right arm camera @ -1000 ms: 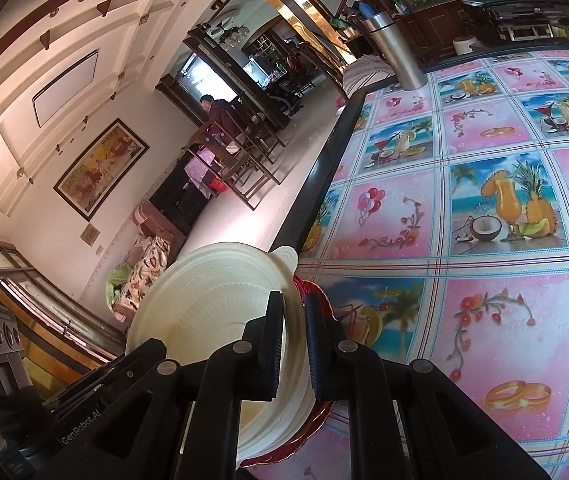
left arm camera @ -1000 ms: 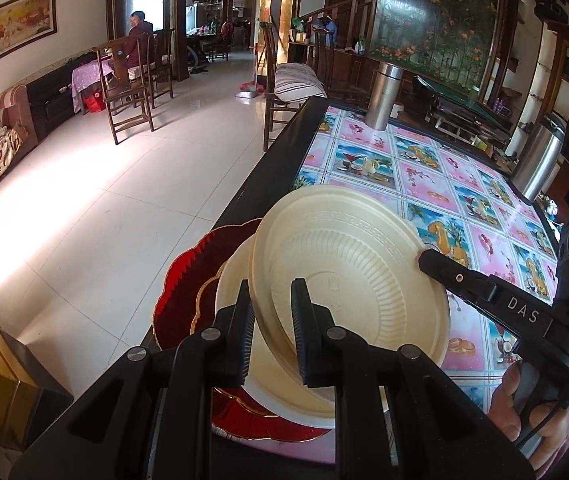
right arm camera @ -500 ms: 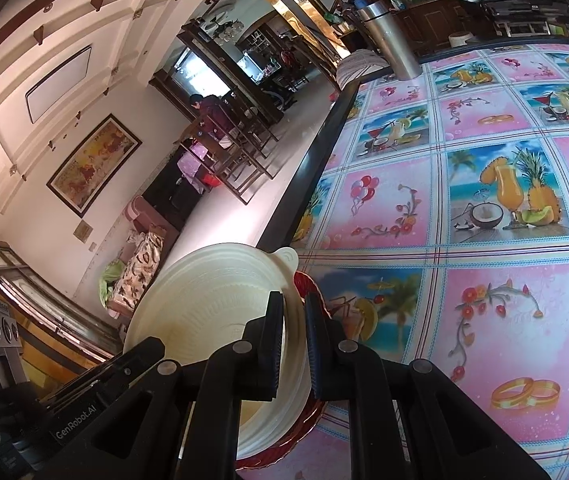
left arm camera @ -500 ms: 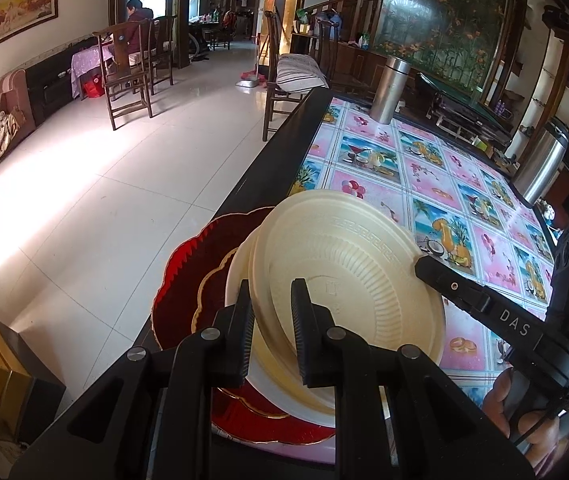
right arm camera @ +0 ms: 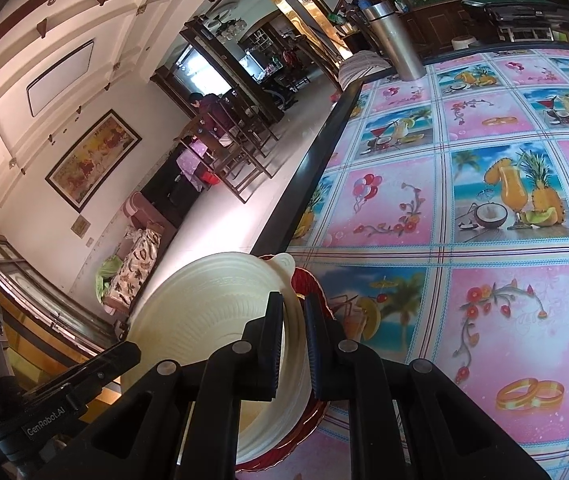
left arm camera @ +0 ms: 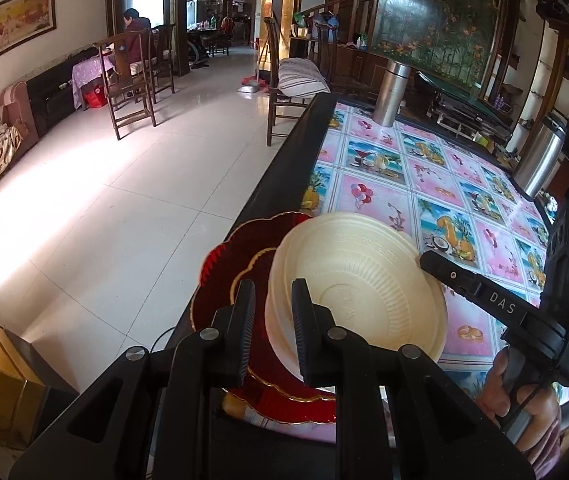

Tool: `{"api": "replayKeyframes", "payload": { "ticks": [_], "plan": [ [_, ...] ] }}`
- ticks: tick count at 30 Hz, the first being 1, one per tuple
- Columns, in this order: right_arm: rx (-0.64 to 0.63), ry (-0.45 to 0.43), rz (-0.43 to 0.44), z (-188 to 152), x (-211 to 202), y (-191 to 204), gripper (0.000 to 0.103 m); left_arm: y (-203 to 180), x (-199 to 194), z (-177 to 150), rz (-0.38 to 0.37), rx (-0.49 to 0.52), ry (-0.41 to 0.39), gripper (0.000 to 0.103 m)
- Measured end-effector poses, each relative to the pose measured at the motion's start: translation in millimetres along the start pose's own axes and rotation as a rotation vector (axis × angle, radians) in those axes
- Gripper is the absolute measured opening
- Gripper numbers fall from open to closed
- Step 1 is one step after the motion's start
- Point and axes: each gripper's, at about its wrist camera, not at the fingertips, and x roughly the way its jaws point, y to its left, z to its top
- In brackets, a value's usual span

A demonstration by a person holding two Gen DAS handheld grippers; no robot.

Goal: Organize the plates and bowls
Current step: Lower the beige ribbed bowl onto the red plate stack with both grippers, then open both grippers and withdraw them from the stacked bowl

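I see both of my tongs on the same cream bowl (left arm camera: 358, 288). The left tongs (left arm camera: 272, 320) pinch its near rim, one finger inside and one outside. The right tongs (right arm camera: 294, 340) pinch the opposite rim in the same way. The bowl is tilted, its open side towards the left camera, and it sits over a red plate (left arm camera: 228, 280) with a gold line, at the near left edge of the tabletop (left arm camera: 424, 168).

In the right view the cream wall between the fingers looks layered, so I judge that it may be more than one bowl nested together, but I cannot count them. The bowl lies directly ahead of both tongs, between them, so neither hand is nearer. I think the next move depends on this: if one side opens first, the bowl can tip towards the other side or slide off the plate.

Counted: one red plate, one cream bowl or stack, two steel flasks: one (left arm camera: 392, 94) at the far end and one (left arm camera: 538, 160) on the right. The flowered cloth has nothing else on it that I can see.
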Motion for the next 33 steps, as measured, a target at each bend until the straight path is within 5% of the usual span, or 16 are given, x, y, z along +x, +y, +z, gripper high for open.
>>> {"api": "replayKeyframes", "payload": {
  "ticks": [5, 16, 20, 24, 29, 33],
  "plan": [
    [-0.01, 0.024, 0.001, -2.0, 3.4, 1.4, 0.016, 15.5, -5.3, 2.1, 0.017, -0.052, -0.028, 0.028],
    [0.0, -0.048, 0.017, 2.8, -31.3, -8.0, 0.041, -4.6, -4.4, 1.8, 0.0, -0.032, -0.038, 0.03],
    [-0.021, -0.061, 0.039, -1.3, -45.4, -6.9, 0.041, -10.2, -16.0, 2.1, 0.026, -0.027, -0.104, 0.063],
    [-0.109, -0.096, 0.036, -13.2, -62.6, 2.8, 0.041, -18.2, -26.6, 1.6, 0.094, -0.007, -0.171, 0.066],
    [-0.232, -0.149, 0.054, -29.4, -86.8, 17.2, 0.041, -29.0, -35.0, -2.2, 0.089, -0.006, -0.221, 0.083],
    [-0.289, -0.159, 0.08, -40.5, -99.7, 24.3, 0.041, -36.1, -43.4, -5.6, 0.088, -0.02, -0.264, 0.083]
  ]
}}
